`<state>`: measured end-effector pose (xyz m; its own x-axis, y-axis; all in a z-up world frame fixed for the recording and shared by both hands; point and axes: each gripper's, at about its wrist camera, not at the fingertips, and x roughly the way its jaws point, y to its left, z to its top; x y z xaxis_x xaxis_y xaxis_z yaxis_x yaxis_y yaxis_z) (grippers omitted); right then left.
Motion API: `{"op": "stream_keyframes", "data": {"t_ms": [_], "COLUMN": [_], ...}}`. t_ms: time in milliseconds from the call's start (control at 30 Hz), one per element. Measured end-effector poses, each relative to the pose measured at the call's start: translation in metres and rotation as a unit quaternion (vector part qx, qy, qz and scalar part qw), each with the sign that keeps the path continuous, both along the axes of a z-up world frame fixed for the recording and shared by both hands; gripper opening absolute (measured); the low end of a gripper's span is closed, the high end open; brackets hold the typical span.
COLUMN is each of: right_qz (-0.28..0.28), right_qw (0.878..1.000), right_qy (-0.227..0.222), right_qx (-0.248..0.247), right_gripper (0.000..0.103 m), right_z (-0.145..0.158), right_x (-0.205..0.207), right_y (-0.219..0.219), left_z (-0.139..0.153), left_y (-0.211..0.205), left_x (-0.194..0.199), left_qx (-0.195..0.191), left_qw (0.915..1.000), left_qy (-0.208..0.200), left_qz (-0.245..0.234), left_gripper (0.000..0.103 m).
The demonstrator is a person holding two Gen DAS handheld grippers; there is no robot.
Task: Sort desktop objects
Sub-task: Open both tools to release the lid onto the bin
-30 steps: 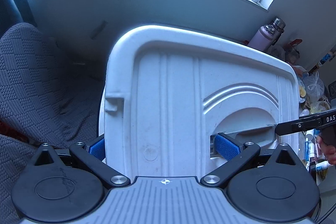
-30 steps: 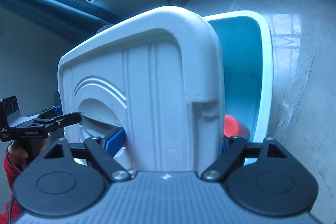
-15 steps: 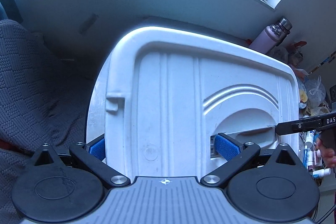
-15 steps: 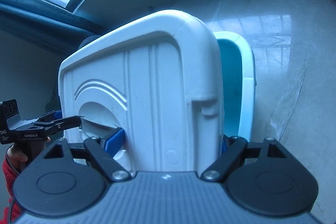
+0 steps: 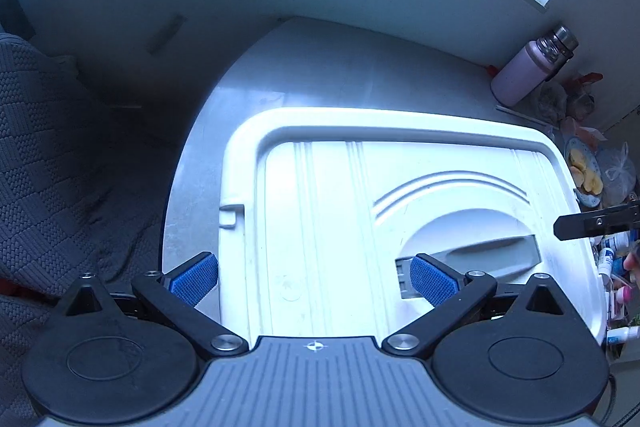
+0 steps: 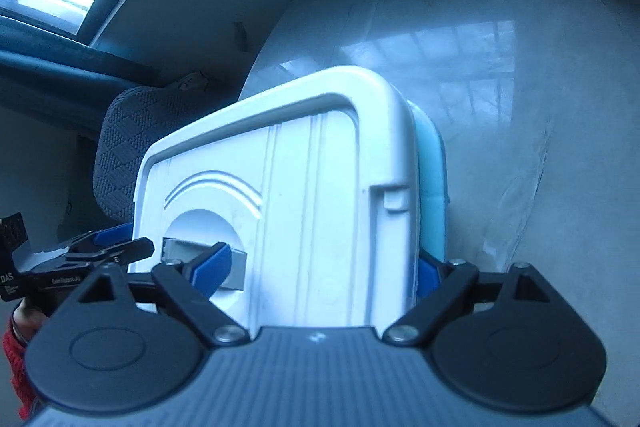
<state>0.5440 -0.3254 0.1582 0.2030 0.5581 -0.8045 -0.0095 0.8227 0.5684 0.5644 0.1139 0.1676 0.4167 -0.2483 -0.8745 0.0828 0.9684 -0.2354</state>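
Note:
A white box lid (image 5: pixel 340 219) with a grey recessed handle (image 5: pixel 480 255) lies closed over a light-blue box (image 6: pixel 434 187) on the pale table. My left gripper (image 5: pixel 314 277) spans the lid's left part, one blue pad beside the lid's edge, the other (image 5: pixel 434 281) at the handle recess. My right gripper (image 6: pixel 320 271) spans the lid's right part, one pad (image 6: pixel 210 267) at the handle, the other beside the box wall. Both are shut on the lid. The box's contents are hidden.
A pink flask (image 5: pixel 528 71) stands at the table's far right corner, with a plate of food (image 5: pixel 586 175), bags and small bottles (image 5: pixel 612 255) along the right. A dark quilted chair (image 5: pixel 48 155) is at the left. Wall and window lie beyond.
The lid has swung down from upright onto the blue box, closing it. The red object inside went out of sight. Both grippers came down with the lid.

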Motion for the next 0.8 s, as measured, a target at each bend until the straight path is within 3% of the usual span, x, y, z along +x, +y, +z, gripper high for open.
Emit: {"op": "stream_keyframes", "data": {"t_ms": [267,567,800], "right_qz": [-0.003,-0.012,-0.017], "right_qw": [1.0,0.994,0.988], "right_qy": [-0.015,-0.05,-0.052], "right_qx": [-0.025,-0.091,-0.148], "right_gripper": [0.091,0.091,0.091], "right_z": [0.015,0.029,0.028], "right_x": [-0.006,-0.008,-0.015], "right_y": [0.004,0.002,0.013], "left_z": [0.001,0.008,0.018], "left_y": [0.006,0.001,-0.006], "left_x": [-0.002,-0.002,-0.003], "left_qx": [0.009,0.02,0.074], "left_qw": [0.9999,0.9997,0.997], "left_qy": [-0.004,-0.013,-0.014], "left_qz": [0.005,0.007,0.014], "left_gripper": [0.103,0.103,0.103]}}
